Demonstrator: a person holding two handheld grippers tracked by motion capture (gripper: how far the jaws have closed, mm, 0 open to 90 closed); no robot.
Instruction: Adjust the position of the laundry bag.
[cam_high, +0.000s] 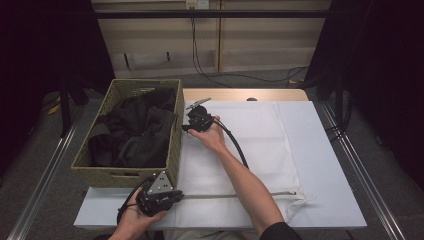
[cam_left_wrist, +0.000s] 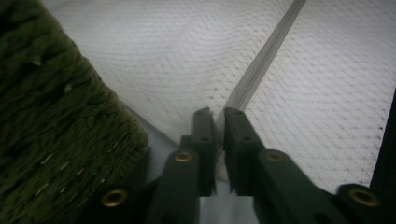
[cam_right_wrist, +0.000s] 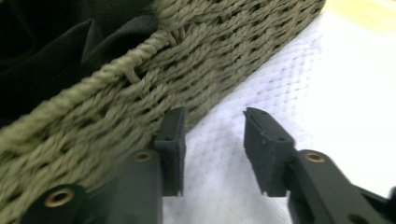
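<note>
On the surface (cam_high: 345, 200), a white mesh laundry bag (cam_high: 250, 150) lies right of a woven basket (cam_high: 172, 150) of dark clothes (cam_high: 132, 132) — left claw (cam_high: 176, 195) clamped on its near zipper end (cam_left_wrist: 219, 130), right claw (cam_high: 186, 127), jaws apart and empty, at its far-left corner; best keep the zipper pinched while gripping the mesh.

In the high view the basket (cam_high: 172, 145) wall hides the left edge of the mesh bag (cam_high: 250, 145), and the right forearm (cam_high: 245, 185) covers a stretch of its zipper (cam_high: 280, 193). The dark clothes (cam_high: 132, 135) merge into one mass, so single pieces cannot be told apart. In the left gripper view the jaws hide the zipper's near end; whether they pinch it is unclear. The right gripper view is blurred, and the basket is cut off by its edge.
</note>
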